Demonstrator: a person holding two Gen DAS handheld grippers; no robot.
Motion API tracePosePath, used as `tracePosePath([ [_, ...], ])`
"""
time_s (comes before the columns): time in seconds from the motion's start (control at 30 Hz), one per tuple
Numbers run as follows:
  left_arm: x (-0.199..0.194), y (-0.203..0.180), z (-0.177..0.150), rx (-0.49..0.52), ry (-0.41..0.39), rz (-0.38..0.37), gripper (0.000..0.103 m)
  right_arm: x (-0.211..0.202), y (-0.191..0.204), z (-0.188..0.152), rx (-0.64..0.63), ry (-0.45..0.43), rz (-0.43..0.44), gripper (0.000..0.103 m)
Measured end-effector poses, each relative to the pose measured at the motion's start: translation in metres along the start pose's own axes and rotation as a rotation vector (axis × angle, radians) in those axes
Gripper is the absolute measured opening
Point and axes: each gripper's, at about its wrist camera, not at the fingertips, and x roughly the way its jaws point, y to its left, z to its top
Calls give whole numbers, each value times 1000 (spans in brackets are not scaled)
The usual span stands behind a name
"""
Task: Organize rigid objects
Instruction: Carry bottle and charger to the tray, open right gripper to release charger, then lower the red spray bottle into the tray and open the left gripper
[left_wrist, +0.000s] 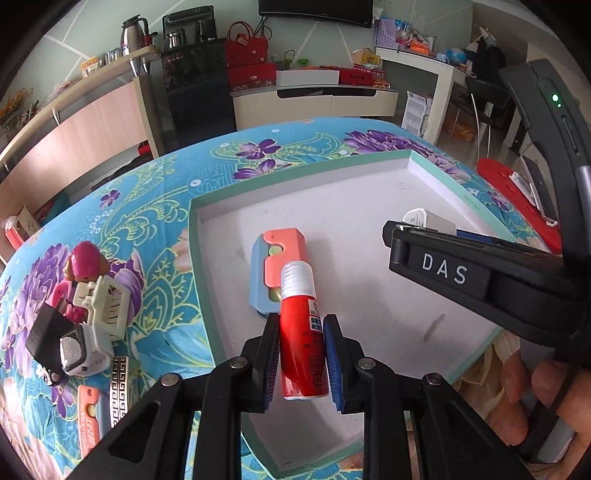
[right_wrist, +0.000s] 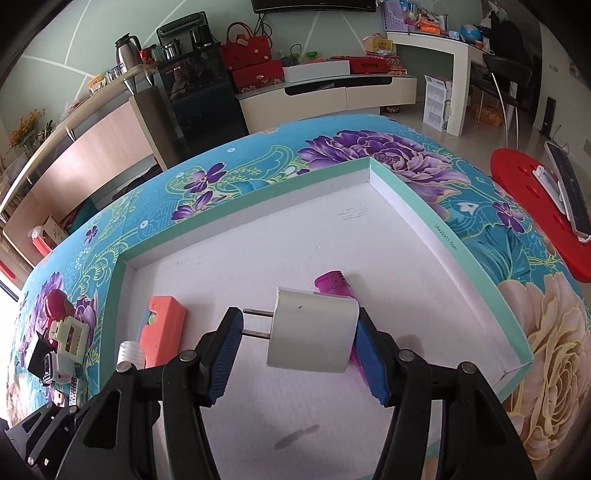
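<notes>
the left gripper (left_wrist: 301, 360) clamps a red plastic tube (left_wrist: 303, 332), long axis along its fingers, over the white tray (left_wrist: 369, 206); the right gripper (right_wrist: 299, 354) holds a white plug adapter (right_wrist: 314, 328) there.

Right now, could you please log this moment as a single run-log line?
left gripper: shut on red tube | right gripper: shut on white plug | both over box | coral case, purple lighter inside

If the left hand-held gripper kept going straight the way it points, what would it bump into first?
Probably the coral and blue block lying in the white tray. The red tube clamped in the left hand-held gripper points its ribbed tip right at it, though depth is unclear.
</notes>
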Motion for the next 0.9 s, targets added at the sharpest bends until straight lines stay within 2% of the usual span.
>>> tracePosePath([
  [0.3, 1, 4, -4, -17, 6, 10, 28, -2, 4, 1, -24, -15, 14, 62],
  [0.37, -1, 5, -3, -20, -2, 7, 34, -3, 5, 1, -27, -20, 17, 62],
  [0.43, -6, 6, -1, -22, -18, 4, 47, -4, 6, 1, -29, -26, 19, 62],
  [0.6, -21, 15, 3, -42, -65, 15, 55, -9, 7, 3, -29, -52, 22, 62],
  [0.63, -24, 19, 4, -54, -73, 22, 60, -9, 7, 3, -27, -53, 22, 62],
  [0.77, -32, 39, 6, -117, -104, 69, 66, -3, 9, 2, -36, -21, 27, 62],
  [0.83, -32, 48, 5, -143, -109, 99, 78, -1, 12, 0, -47, -8, 33, 62],
  [0.9, -32, 55, 3, -160, -111, 131, 86, -2, 14, 0, -61, -7, 30, 63],
])
